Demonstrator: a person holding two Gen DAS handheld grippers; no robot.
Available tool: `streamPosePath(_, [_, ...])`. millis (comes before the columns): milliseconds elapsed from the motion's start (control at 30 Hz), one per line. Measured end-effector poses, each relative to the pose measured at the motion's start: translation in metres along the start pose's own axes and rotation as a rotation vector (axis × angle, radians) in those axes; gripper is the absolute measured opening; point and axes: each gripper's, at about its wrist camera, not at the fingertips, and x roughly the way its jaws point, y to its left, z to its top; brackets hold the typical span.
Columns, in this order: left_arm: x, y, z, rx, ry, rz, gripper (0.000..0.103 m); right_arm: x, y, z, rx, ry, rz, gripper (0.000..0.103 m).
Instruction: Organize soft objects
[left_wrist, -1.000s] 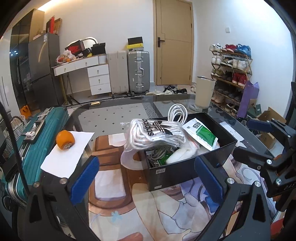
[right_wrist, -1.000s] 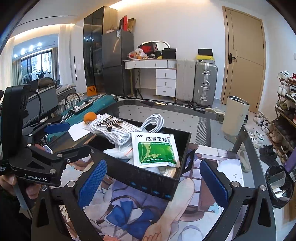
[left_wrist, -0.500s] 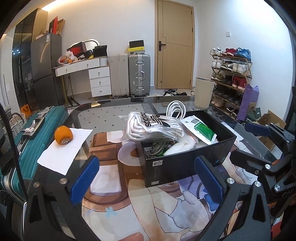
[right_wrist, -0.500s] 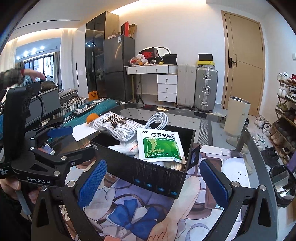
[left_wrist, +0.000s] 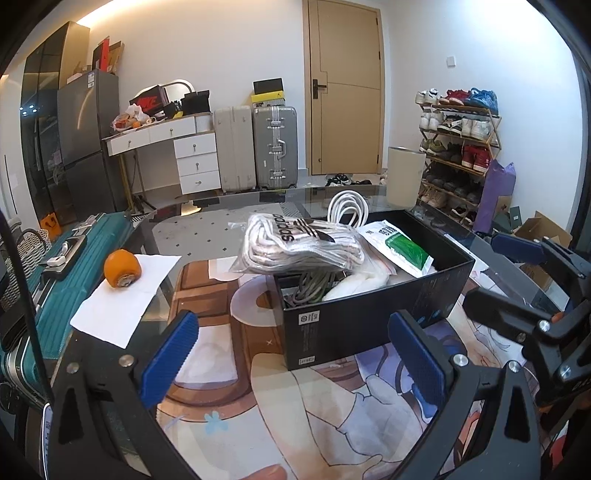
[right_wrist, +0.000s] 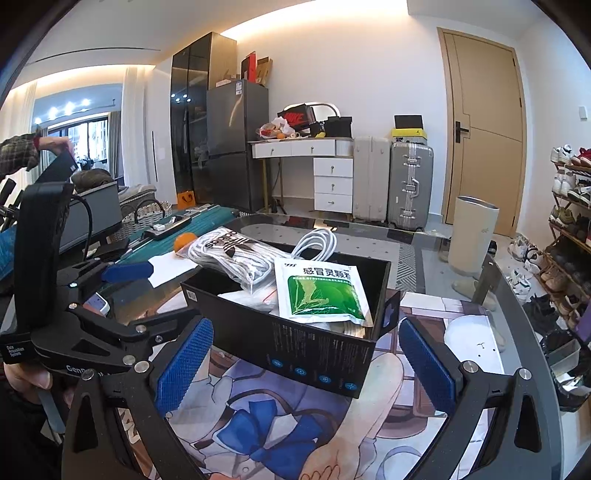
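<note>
The glass table (left_wrist: 192, 236) carries a black box (left_wrist: 369, 325) with soft things inside: a clear pack of white socks (left_wrist: 295, 247) lies over its left rim, a green sachet (right_wrist: 323, 291) leans beside it. Left gripper (left_wrist: 295, 354) and right gripper (right_wrist: 304, 358) both hang released, holding nothing, before the box

A box (left_wrist: 373, 321) is sitting on the table (left_wrist: 207, 236), holding a bag of socks (left_wrist: 299, 245) that is overhanging its left rim, with a sachet (left_wrist: 400, 247) lying to the right of the bag and a coiled cable (left_wrist: 347, 210) standing behind both. Left of the box, a fruit (left_wrist: 122, 267) is resting on a paper sheet (left_wrist: 127, 295) near the table's edge, and a suitcase (left_wrist: 70, 266) is lying beyond that edge.
</note>
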Motion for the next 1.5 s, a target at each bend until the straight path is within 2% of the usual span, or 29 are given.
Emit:
streamPosePath(200, [0.0022,0.0005,-0.0006,-0.008,0.011,0.003,0.103,-0.0026,-0.0037,-0.0001,0.027,-0.032,-0.035,0.102])
streamPosePath(1500, [0.0062,-0.0001,-0.0029,-0.011,0.016,0.007,0.103,-0.0004,-0.0047,-0.0017,0.031,-0.027,-0.038,0.102])
